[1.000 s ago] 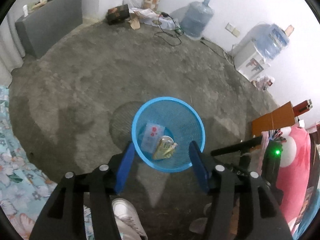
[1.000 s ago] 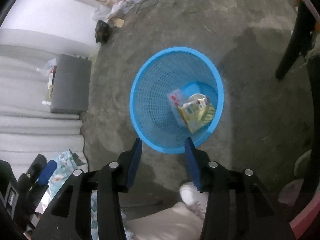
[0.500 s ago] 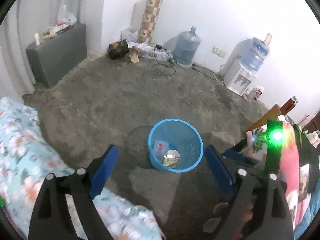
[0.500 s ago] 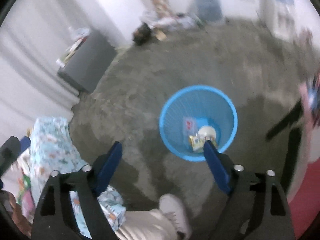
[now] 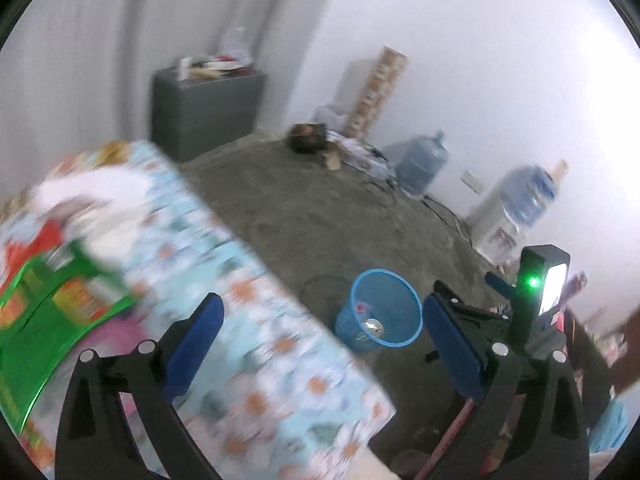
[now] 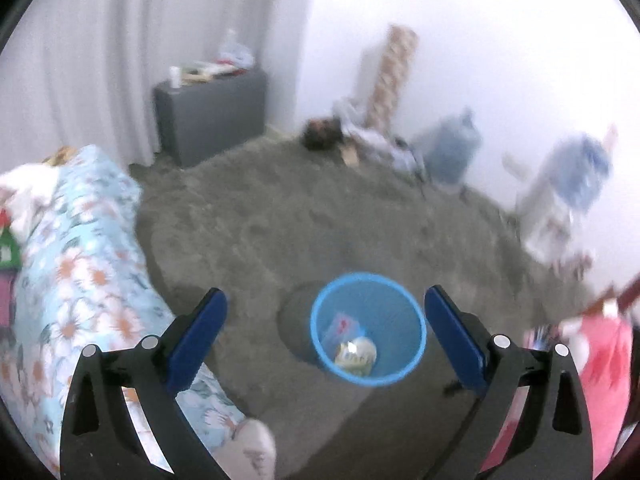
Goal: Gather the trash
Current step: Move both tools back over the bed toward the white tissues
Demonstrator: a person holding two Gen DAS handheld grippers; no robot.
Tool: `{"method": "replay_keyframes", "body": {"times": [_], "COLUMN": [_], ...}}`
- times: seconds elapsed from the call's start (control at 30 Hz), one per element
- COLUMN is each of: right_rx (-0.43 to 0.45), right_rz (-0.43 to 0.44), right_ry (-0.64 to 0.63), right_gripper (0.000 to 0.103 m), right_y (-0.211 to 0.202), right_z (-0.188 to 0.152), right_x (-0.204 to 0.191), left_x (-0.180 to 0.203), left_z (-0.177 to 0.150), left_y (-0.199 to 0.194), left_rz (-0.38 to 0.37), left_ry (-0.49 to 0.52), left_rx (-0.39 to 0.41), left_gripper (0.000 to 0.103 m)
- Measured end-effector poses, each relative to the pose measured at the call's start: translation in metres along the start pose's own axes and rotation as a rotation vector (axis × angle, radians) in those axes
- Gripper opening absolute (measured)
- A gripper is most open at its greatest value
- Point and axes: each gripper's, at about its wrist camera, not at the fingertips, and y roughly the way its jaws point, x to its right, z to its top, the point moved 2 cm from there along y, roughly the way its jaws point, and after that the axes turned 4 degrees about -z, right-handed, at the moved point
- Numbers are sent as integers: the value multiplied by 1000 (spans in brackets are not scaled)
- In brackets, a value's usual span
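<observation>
Now both views take in far more of the room than a second ago, when the blue mesh wastebasket (image 6: 368, 330) filled the middle of each picture; it looks small and farther off, and a floral bedspread (image 5: 224, 288) has come into the left side. The left hand-held gripper (image 5: 320, 344) and right hand-held gripper (image 6: 326, 340) have just been opening; their blue pads stand wide apart with nothing held between them. The wastebasket stands upright on the grey floor (image 6: 260, 220), its long axis vertical and its open mouth facing up, just beyond the bed's edge. Inside it lie a yellowish wrapper (image 6: 354, 354) and a clear packet (image 6: 340, 326). A water jug (image 5: 424, 164) stands by the far wall.
</observation>
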Motion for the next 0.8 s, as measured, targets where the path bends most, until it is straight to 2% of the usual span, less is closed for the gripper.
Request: {"method": "replay_keyframes", "body": {"times": [0.07, 0.17, 0.23, 0.3, 0.4, 0.53, 0.67, 0.77, 0.8], "right_rx": [35, 60, 67, 67, 34, -37, -101, -154, -175], "right_rz": [44, 219, 376, 471, 602, 771, 906, 978, 990], "right_ry": [-28, -33, -2, 23, 35, 56, 70, 69, 64], "right_gripper": [95, 95, 95, 95, 95, 95, 93, 83, 79], "right_y": [-5, -11, -15, -18, -24, -19, -19, -18, -14], "right_z": [6, 17, 26, 33, 48, 65, 79, 88, 90], "right_x": [-13, -31, -42, -51, -74, -98, -128, -152, -162], "left_x": [-21, -52, -73, -92, -115, -137, -153, -163, -166], "left_z": [-7, -17, -21, -22, -18, 5, 41, 67, 79], "left_y": [-19, -52, -74, -91, -110, -127, -127, -113, -103], "left_rz": [23, 75, 97, 101, 118, 133, 123, 134, 150], "left_ry": [-43, -103, -136, -164, -184, -179, -150, -121, -97], "left_rx": [22, 80, 122, 161, 193, 219, 185, 135, 107], "left_gripper": [97, 97, 97, 97, 97, 97, 97, 96, 91]}}
